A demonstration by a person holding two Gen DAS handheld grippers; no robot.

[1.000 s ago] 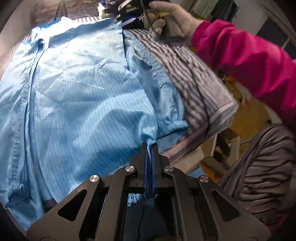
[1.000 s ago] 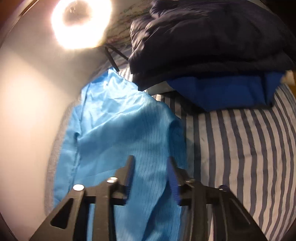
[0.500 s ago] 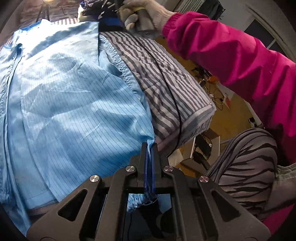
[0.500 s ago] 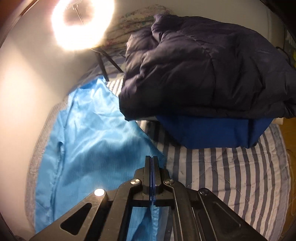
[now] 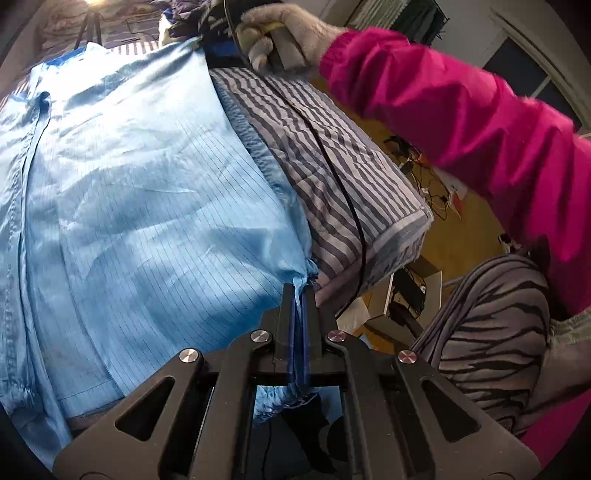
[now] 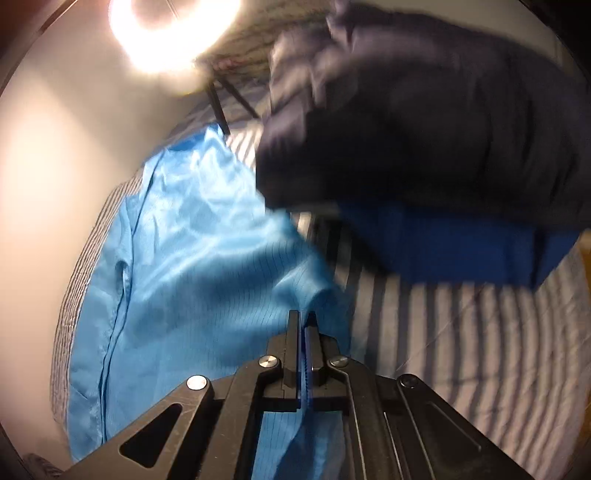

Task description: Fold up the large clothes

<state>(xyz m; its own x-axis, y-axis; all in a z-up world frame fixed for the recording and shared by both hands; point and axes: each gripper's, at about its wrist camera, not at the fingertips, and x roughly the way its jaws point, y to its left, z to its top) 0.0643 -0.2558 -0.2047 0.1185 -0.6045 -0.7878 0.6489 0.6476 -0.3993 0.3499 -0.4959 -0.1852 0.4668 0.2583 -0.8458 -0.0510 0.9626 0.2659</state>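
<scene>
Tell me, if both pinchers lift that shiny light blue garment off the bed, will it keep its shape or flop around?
Probably flop: the light blue garment already bunches into gathers where the left gripper pinches it. Its sheen suggests a thin, slick weave, so it may slide over the striped bedding. It looks light; the right gripper tents the cloth with one small pinch.

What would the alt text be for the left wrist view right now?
The left claw is shut on the edge of a light blue pinstriped garment spread over a striped bed cover. Beyond, a gloved hand in a pink sleeve reaches across.
</scene>
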